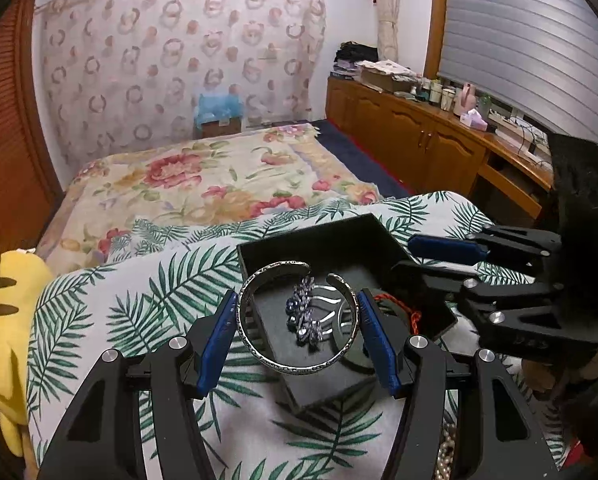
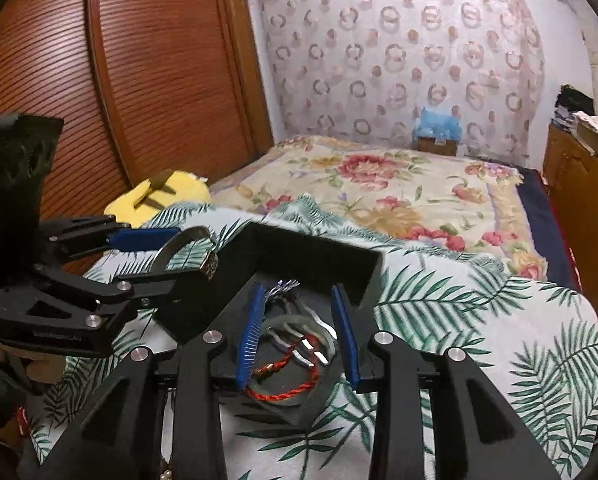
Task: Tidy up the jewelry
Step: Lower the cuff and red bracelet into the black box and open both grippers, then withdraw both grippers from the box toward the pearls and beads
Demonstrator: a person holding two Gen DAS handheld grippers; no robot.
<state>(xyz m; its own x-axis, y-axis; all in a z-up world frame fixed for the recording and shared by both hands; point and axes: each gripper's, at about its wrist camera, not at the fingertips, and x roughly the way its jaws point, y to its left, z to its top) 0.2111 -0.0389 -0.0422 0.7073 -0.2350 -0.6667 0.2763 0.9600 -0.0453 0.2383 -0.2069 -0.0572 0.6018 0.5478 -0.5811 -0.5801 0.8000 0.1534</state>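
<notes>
My left gripper [image 1: 297, 316] is shut on a silver open bangle [image 1: 295, 366], held between its blue pads just above the black jewelry box [image 1: 319, 240]. Inside the box lie a purple-stone hair comb [image 1: 303, 316] and a red cord bracelet [image 1: 399, 304]. My right gripper [image 2: 299, 332] is open over the box [image 2: 319, 252], above the red cord bracelet [image 2: 287, 390] and a dark round bangle [image 2: 295, 322]; it holds nothing. The left gripper [image 2: 171, 256] with the bangle [image 2: 187, 242] shows at the left of the right wrist view. The right gripper [image 1: 447, 260] shows at the right of the left wrist view.
The box sits on a palm-leaf print cloth [image 1: 159, 300] at the foot of a floral bed [image 1: 219, 176]. A yellow plush toy [image 1: 7, 304] lies at the left. A pearl strand [image 1: 447, 456] lies near the bottom. Wooden cabinets [image 1: 411, 128] stand at the right.
</notes>
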